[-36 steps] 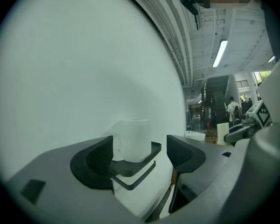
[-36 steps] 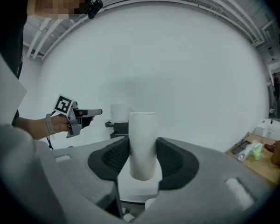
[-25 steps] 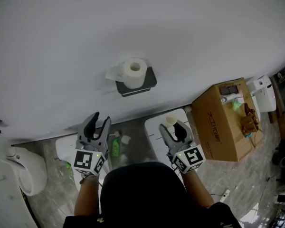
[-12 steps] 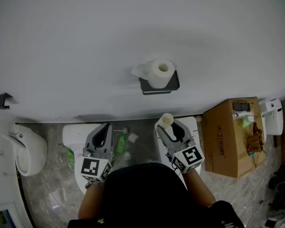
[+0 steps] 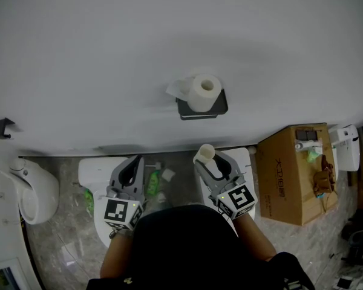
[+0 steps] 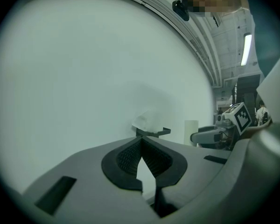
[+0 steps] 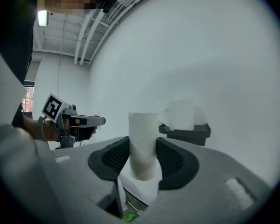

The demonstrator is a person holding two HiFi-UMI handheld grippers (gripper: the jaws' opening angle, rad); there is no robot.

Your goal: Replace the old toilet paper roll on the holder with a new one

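Observation:
A full white toilet paper roll (image 5: 204, 91) sits on a black holder (image 5: 201, 109) fixed to the white wall. Below it, my right gripper (image 5: 208, 161) is shut on a bare cream cardboard tube (image 5: 204, 153), held upright between the pads. In the right gripper view the tube (image 7: 142, 143) stands left of the holder (image 7: 186, 133) and roll (image 7: 182, 115). My left gripper (image 5: 135, 163) is shut with nothing in it, lower left of the holder. In the left gripper view its jaws (image 6: 141, 146) meet, with the holder (image 6: 153, 132) beyond them and the right gripper (image 6: 214, 135) to the right.
A brown cardboard box (image 5: 293, 162) stands on the floor at the right. White lidded bins (image 5: 91, 174) sit under my grippers, with green bottles (image 5: 152, 183) between them. A white fixture (image 5: 33, 198) is at the left, and a black hook (image 5: 0, 127) on the wall.
My left gripper's jaws have closed on nothing. The right gripper, with the tube, has shifted a little to the left. The head view has swung, so the holder sits further right.

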